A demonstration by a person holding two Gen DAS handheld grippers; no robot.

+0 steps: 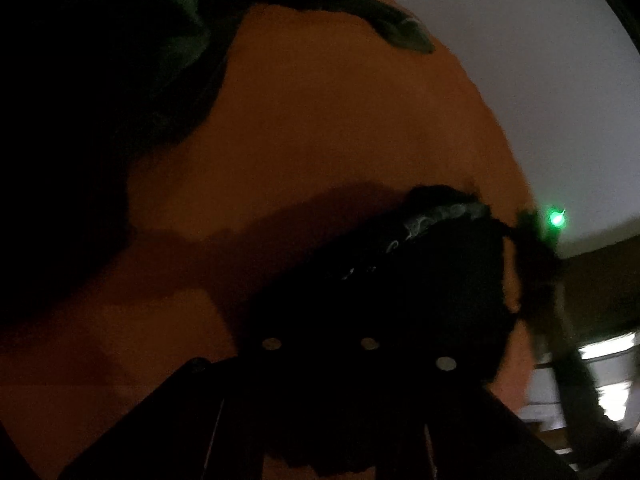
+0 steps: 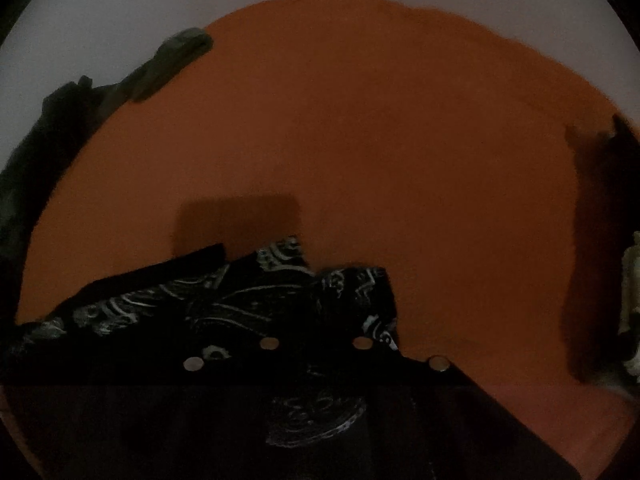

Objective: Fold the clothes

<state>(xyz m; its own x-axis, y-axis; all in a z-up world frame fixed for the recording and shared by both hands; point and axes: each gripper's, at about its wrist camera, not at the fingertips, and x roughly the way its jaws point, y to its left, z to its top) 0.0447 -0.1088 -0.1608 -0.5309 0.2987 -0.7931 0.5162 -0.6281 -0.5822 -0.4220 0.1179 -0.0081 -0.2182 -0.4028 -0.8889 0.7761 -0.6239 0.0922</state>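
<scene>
Both views are very dark, so many edges are getting lost. In the right wrist view, the black patterned cloth (image 2: 240, 300) is lying on the orange surface (image 2: 360, 140) at the lower left of the frame, and the right gripper (image 2: 316, 364) is clenching on a fold of it; the fingers are merging with the black fabric. In the left wrist view, the same cloth is sitting in the lower centre as a dark lump, and the left gripper (image 1: 320, 360) is pinching it, though the tips are hardly visible. A dark green garment (image 1: 392, 28) is lying at the upper edge, partly cut off. At the right, a green light (image 1: 556, 219) is glowing on a blurred object.
</scene>
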